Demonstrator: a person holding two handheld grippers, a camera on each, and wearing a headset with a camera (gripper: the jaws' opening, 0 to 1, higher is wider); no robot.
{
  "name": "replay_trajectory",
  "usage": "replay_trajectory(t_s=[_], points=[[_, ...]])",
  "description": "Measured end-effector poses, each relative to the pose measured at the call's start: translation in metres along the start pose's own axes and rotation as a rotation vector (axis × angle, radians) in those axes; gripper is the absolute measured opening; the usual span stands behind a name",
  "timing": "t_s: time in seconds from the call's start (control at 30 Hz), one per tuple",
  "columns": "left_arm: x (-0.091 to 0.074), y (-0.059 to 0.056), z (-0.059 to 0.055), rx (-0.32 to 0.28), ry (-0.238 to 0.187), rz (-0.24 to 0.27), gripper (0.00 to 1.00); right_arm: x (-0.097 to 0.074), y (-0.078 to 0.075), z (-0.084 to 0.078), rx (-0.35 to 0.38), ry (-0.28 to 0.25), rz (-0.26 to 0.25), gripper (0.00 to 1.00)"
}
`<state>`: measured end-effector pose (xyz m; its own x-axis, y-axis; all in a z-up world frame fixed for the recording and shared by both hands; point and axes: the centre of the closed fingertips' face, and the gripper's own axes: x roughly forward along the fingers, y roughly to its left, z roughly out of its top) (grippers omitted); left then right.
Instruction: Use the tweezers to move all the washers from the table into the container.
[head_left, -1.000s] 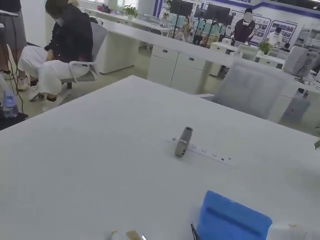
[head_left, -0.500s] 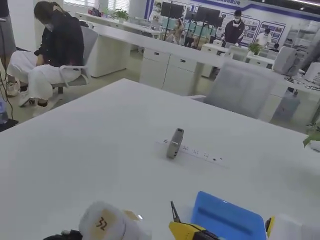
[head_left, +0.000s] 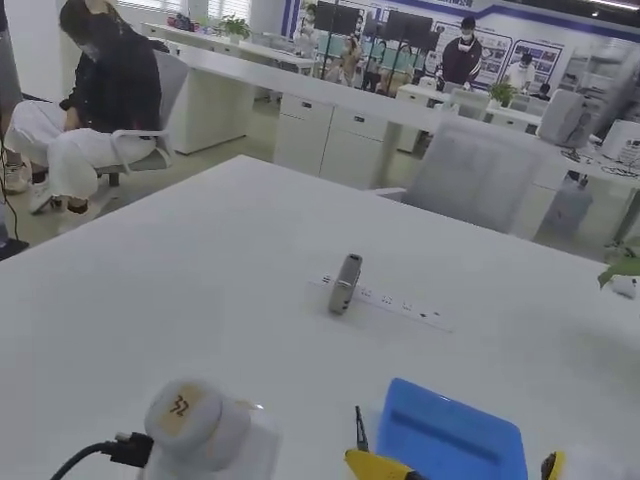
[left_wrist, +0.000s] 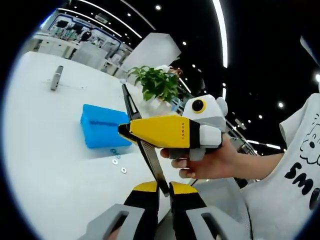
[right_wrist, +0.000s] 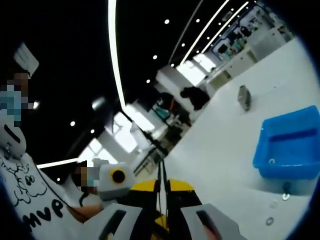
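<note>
My left gripper (left_wrist: 164, 190) is shut on the handle end of the black tweezers (left_wrist: 146, 150), whose tips point up and away. My right gripper (left_wrist: 131, 131), held in a hand, comes in from the right and closes its yellow jaws across the tweezers' middle. The tweezers (right_wrist: 161, 182) also stand as a thin line between the jaws of the right gripper (right_wrist: 162, 189). The blue container (left_wrist: 102, 131) (right_wrist: 290, 145) (head_left: 450, 435) sits on the white table. Three washers (left_wrist: 115, 161) lie just in front of it. A washer (right_wrist: 270, 220) lies loose on the table and another washer (right_wrist: 271, 161) rests inside the container. A gripper (head_left: 375, 465) shows at the bottom edge, with the tweezers' tip (head_left: 360, 428) above it.
A grey power block (head_left: 345, 283) lies on a socket strip mid-table. A potted plant (left_wrist: 157, 85) stands at the table's far right. Beyond the table are a grey chair (head_left: 490, 175), desks and several people. A white numbered housing (head_left: 190, 420) with a cable sits at the bottom left.
The head camera has shifted. The white numbered housing, a yellow gripper and the tweezers' tip have come up into the bottom of the head view.
</note>
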<state>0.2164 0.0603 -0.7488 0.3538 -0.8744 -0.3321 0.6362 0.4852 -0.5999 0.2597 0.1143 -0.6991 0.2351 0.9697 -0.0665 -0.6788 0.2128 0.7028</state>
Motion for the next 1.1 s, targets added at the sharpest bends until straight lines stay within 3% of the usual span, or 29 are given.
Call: replay_trajectory(t_s=[0.17,0.37,0.57,0.67,0.8,0.9,0.93,1.03,1.1], points=[[-0.003,0.02,-0.013,0.048,0.1,0.094,0.0,-0.015,-0.002,-0.005,-0.006,0.025,-0.003,0.05],[-0.003,0.027,-0.021,0.15,0.19,0.153,0.0,-0.032,-0.015,-0.013,-0.032,0.056,-0.079,0.05],[-0.003,0.025,-0.021,0.199,0.203,0.144,0.0,-0.059,-0.03,-0.021,-0.006,0.05,-0.142,0.05],[-0.002,0.022,-0.022,0.209,0.221,0.133,0.0,-0.069,-0.031,-0.023,0.031,0.04,-0.136,0.03],[-0.002,0.026,-0.026,0.277,0.288,0.164,0.0,-0.072,-0.038,-0.029,0.038,0.064,-0.165,0.03],[0.001,0.029,-0.03,0.319,0.354,0.194,0.0,-0.073,-0.047,-0.035,0.005,0.122,-0.244,0.04],[0.001,0.031,-0.03,0.332,0.367,0.201,0.0,-0.072,-0.047,-0.036,-0.018,0.134,-0.247,0.04],[-0.001,0.034,-0.026,0.341,0.359,0.211,0.0,-0.071,-0.049,-0.032,0.003,0.112,-0.257,0.04],[-0.004,0.035,-0.022,0.338,0.348,0.216,0.0,-0.073,-0.056,-0.035,0.087,0.102,-0.285,0.05]])
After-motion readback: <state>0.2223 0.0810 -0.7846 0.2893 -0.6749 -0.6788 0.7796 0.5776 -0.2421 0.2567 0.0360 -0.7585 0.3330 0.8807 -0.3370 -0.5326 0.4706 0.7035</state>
